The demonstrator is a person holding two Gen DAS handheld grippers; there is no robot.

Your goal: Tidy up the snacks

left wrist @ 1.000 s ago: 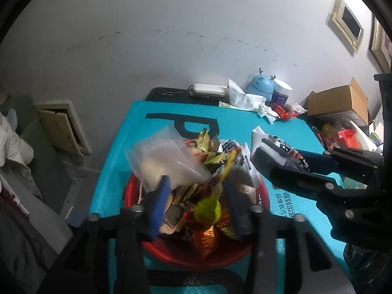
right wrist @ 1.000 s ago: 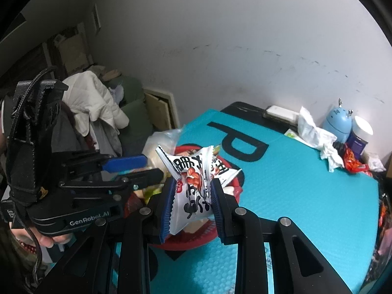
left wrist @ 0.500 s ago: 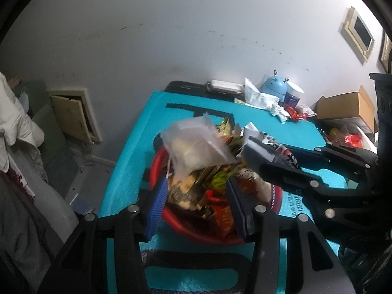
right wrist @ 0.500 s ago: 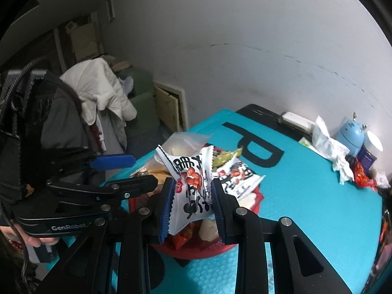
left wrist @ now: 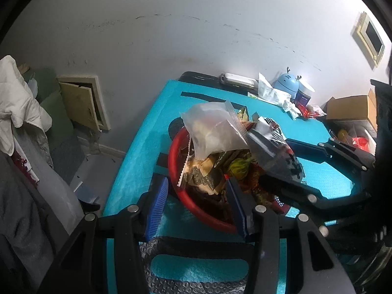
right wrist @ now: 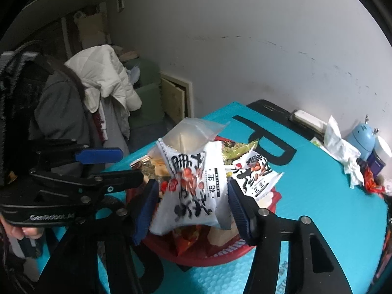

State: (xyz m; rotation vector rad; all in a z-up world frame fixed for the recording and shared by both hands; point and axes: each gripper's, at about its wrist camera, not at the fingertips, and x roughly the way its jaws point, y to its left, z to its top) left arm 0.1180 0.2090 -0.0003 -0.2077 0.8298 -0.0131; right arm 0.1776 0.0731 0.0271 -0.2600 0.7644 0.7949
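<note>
- Left wrist view: your left gripper [left wrist: 197, 204] hangs with its fingers [left wrist: 156, 203] spread wide and nothing between them, the near rim of the red basket [left wrist: 205, 214] sitting in the gap.
- The basket rests on the teal table [left wrist: 147, 152] and is heaped past its rim: clear zip bag [left wrist: 213, 132] on top, green and brown packets underneath, loose and overlapping.
- On the right, your right gripper [left wrist: 272, 156] comes in over the pile with a packet caught in it; details are dark here.
- The far right of the table holds a blue gadget [left wrist: 287, 87], a jar, crumpled tissue and a cardboard box [left wrist: 350, 107], well apart from the basket.
- Right wrist view: your right gripper [right wrist: 191, 196] is clamped on the white peanut packet [right wrist: 193, 186], its fingers [right wrist: 238, 208] pinching its two side edges so the middle puffs up, above the red basket [right wrist: 208, 257].
- The packet looks light, air-filled and slick, probably crushable; judge it safest held by the sealed edges, not the belly.
- A second matching peanut packet [right wrist: 254, 176] lies on the pile just right of it, with the clear zip bag [right wrist: 193, 132] behind.
- The heap is unstable; lifting one packet may drag its neighbours over the rim.
- The left gripper [right wrist: 127, 164] shows at left, agape.
</note>
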